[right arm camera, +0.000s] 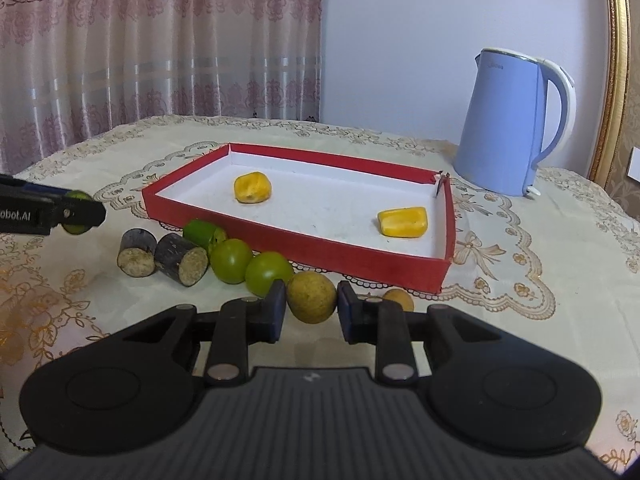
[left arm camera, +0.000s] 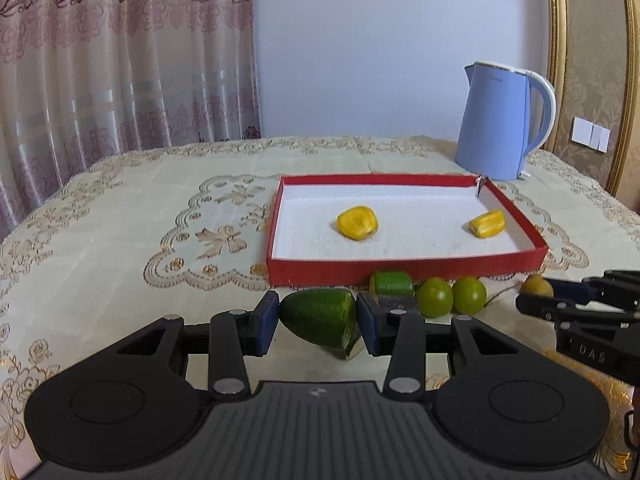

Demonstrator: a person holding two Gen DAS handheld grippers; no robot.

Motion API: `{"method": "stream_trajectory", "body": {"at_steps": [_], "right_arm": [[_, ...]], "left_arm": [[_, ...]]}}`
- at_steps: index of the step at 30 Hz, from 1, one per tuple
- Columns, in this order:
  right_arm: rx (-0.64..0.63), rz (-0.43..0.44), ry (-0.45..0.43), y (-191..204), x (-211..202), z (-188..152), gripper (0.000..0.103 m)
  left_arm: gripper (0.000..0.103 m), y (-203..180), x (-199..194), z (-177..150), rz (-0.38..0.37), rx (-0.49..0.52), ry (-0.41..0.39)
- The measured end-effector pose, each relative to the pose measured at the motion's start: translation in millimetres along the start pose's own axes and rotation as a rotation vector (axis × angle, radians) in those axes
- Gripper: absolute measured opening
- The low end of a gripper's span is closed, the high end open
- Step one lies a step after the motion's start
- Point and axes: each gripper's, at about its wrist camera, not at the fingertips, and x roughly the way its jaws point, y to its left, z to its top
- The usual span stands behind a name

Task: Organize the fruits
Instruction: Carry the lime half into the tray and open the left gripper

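The left gripper [left arm camera: 317,322] was closed on a green wedge [left arm camera: 320,320] near the table's [left arm camera: 120,216] front edge. The right gripper [right arm camera: 311,309] was clamped on a tan fruit [right arm camera: 311,297] just off the red tray's [right arm camera: 360,258] front wall. Two yellow pieces [right arm camera: 252,187] lay inside the tray; two green fruits [right arm camera: 248,266] sat along its front.

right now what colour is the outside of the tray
Red outside, white inside; the tray shows best in the right wrist view.

"DAS" on the right gripper [left arm camera: 538,300]; "obot.AI" on the left gripper [right arm camera: 86,212].
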Motion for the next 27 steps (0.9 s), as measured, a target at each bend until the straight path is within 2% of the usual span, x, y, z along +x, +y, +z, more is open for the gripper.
{"method": "stream_trajectory", "body": {"at_steps": [10, 27], "right_arm": [[0.013, 0.009, -0.007, -4, -4, -2, 0.026], [0.036, 0.015, -0.021, -9, -11, -3, 0.026]], "left_arm": [[0.041, -15, 11, 17, 0.021, 0.058, -0.018], [0.041, -50, 54, 52, 0.046, 0.152, -0.033]]}}
